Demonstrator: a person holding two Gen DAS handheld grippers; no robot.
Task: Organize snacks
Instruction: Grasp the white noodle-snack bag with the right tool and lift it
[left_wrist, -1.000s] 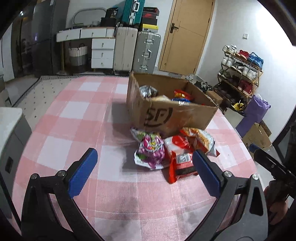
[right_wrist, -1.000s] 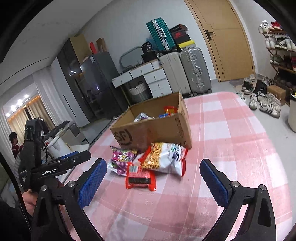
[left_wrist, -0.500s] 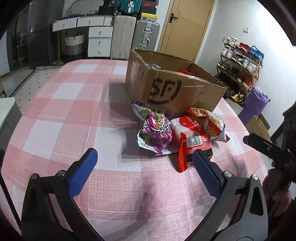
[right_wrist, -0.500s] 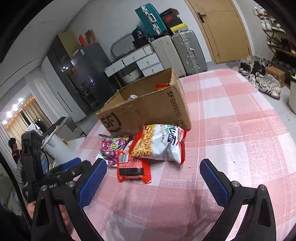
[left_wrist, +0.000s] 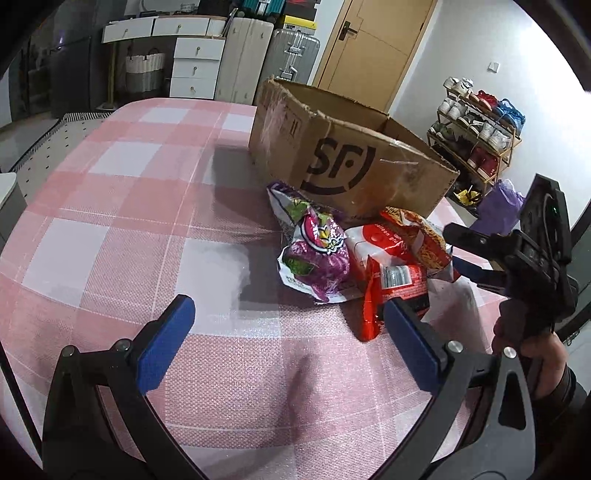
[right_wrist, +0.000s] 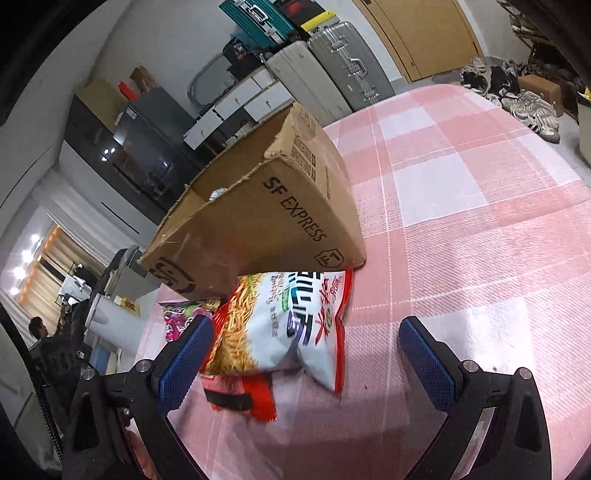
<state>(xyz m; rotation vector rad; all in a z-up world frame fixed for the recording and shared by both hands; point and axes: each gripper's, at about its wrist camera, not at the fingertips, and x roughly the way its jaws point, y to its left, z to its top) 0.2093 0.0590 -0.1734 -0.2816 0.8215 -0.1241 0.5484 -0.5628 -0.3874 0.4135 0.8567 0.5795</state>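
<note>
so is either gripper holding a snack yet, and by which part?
Nothing is held. The left gripper and right gripper are both open, near the snack bags lying on the table beside the cardboard box.

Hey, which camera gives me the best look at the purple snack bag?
The left wrist view: the purple snack bag lies fully visible before the cardboard box. In the right wrist view only a corner peeks out behind the noodle snack bag and a gripper finger.
</note>
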